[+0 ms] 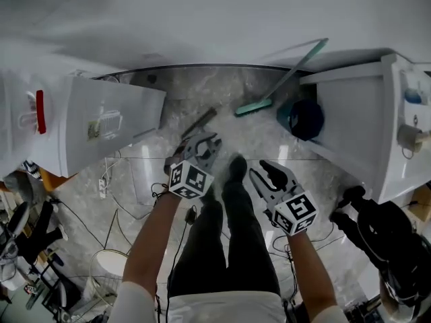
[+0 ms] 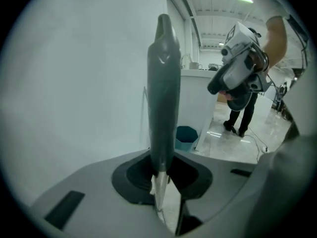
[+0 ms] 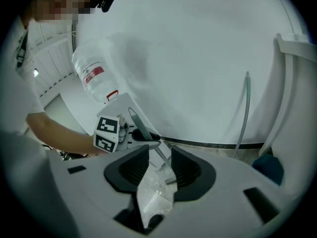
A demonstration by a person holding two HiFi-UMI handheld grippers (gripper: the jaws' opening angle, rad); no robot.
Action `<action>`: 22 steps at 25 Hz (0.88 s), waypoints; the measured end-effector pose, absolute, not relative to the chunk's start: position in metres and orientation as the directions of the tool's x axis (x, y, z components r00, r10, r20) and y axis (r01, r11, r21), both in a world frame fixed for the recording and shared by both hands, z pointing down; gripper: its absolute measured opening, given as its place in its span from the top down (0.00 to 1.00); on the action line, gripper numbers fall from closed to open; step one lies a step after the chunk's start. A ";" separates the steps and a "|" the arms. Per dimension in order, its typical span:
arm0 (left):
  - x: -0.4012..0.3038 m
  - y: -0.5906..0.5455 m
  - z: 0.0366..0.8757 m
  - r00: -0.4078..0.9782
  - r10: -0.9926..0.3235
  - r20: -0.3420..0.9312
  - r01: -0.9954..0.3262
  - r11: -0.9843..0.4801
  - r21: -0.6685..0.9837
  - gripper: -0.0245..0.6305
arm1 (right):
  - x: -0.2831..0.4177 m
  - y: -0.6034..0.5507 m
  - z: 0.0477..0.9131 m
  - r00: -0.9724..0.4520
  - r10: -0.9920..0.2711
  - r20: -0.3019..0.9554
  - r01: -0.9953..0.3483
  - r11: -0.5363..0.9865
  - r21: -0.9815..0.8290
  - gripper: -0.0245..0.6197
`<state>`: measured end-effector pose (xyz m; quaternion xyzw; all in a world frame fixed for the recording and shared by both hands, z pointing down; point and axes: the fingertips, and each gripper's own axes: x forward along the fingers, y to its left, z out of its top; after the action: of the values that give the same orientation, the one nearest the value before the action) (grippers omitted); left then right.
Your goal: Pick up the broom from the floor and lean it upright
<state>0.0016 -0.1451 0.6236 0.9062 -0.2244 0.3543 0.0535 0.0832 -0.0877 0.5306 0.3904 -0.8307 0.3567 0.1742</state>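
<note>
A broom with a teal head (image 1: 252, 106) leans on the white wall, its thin handle (image 1: 303, 62) slanting up to the right; the right gripper view shows that handle (image 3: 246, 108) too. My left gripper (image 1: 202, 142) is shut on a separate dark grey handle (image 1: 200, 122), which stands upright between the pads (image 2: 162, 170) with its hang-hole tip (image 2: 165, 33) at the top. Its lower end is hidden. My right gripper (image 1: 266, 169) hovers open and empty to the right, with floor showing through the gap between its pads (image 3: 161, 165). It faces the left gripper (image 3: 116, 133).
A teal bin (image 1: 300, 118) stands by the right white cabinet (image 1: 357, 133). Another white unit (image 1: 114, 123) is at the left, with a red-labelled bottle (image 3: 91, 76) on it. Cables (image 1: 135, 207) trail over the marble floor. Black equipment (image 1: 384, 234) sits at lower right. My own legs (image 1: 232, 200) are between the grippers.
</note>
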 end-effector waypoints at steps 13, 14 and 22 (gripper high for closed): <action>0.039 -0.223 0.613 0.660 -0.234 0.714 -0.367 -0.929 0.034 0.87 | 0.103 -0.145 0.539 -0.684 -0.459 0.568 -0.726 0.511 -0.461 0.75; 0.043 -0.226 0.615 0.666 -0.208 0.716 -0.340 -0.940 0.043 0.87 | 0.104 -0.148 0.541 -0.681 -0.461 0.568 -0.729 0.503 -0.465 0.75; 0.055 -0.280 0.626 0.737 -0.137 0.661 -0.279 -0.954 0.113 0.86 | 0.096 -0.174 0.551 -0.632 -0.514 0.580 -0.775 0.419 -0.474 0.76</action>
<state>0.0551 -0.2802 0.6259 0.9263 -0.1124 0.3444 0.1030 0.0965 -0.1737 0.5511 0.3910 -0.8238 0.3709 0.1759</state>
